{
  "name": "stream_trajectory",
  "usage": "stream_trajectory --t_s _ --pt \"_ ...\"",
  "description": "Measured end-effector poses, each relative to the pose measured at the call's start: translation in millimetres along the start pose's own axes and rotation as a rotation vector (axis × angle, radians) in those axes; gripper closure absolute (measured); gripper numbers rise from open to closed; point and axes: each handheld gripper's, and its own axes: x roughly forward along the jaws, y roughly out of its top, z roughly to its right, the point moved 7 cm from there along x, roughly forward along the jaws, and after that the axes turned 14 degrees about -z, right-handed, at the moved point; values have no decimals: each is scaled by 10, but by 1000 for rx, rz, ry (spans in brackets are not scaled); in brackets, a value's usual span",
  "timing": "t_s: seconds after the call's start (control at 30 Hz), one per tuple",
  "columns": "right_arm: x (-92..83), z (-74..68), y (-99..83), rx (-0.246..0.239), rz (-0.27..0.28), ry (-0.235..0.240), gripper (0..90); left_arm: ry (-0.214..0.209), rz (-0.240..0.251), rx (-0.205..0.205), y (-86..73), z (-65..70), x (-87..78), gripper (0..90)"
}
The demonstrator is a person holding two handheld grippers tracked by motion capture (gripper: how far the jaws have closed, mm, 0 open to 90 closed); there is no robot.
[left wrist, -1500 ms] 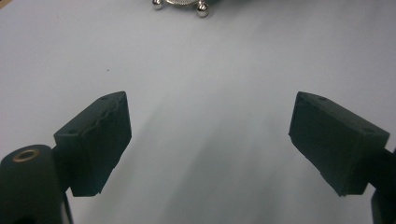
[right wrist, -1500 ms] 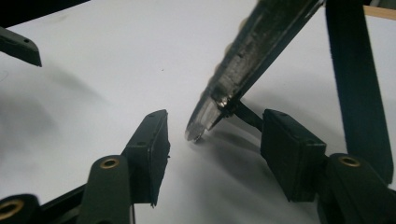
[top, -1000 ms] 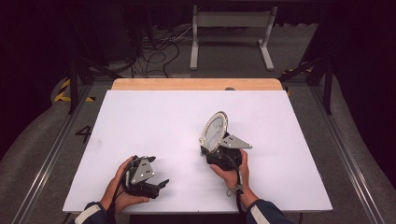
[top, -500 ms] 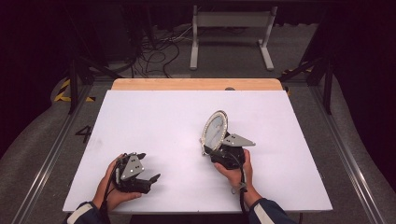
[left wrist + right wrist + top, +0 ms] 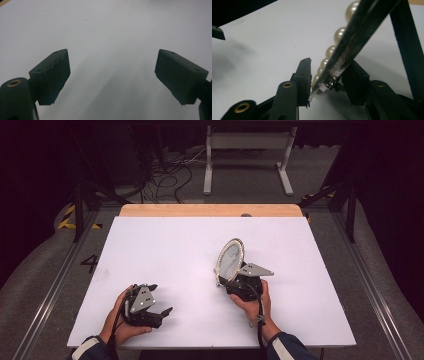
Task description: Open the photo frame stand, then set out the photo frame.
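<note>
The right gripper (image 5: 231, 279) is clamped on the lower edge of a pearl-rimmed oval mirror (image 5: 230, 259), held upright above the white bench (image 5: 170, 245). Left of the mirror, the left gripper (image 5: 159, 312) rests wide open, empty. Likely next — setting the mirror down or passing it over.

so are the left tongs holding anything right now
No, the left tongs stand wide open over the bare white table, with nothing between the jaws.
</note>
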Motion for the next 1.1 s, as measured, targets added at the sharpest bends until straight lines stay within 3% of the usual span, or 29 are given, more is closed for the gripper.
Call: stream_trajectory --t_s 0.43,0.8,1.1 --pt "-60 50 -40 -1 -22 48 667 -20 -11 24 64 11 81 134" --pt "-130 74 -102 9 -47 116 716 -47 -4 41 203 25 149 138" --pt "-171 65 -146 4 -66 143 732 -77 14 37 368 5 213 137"
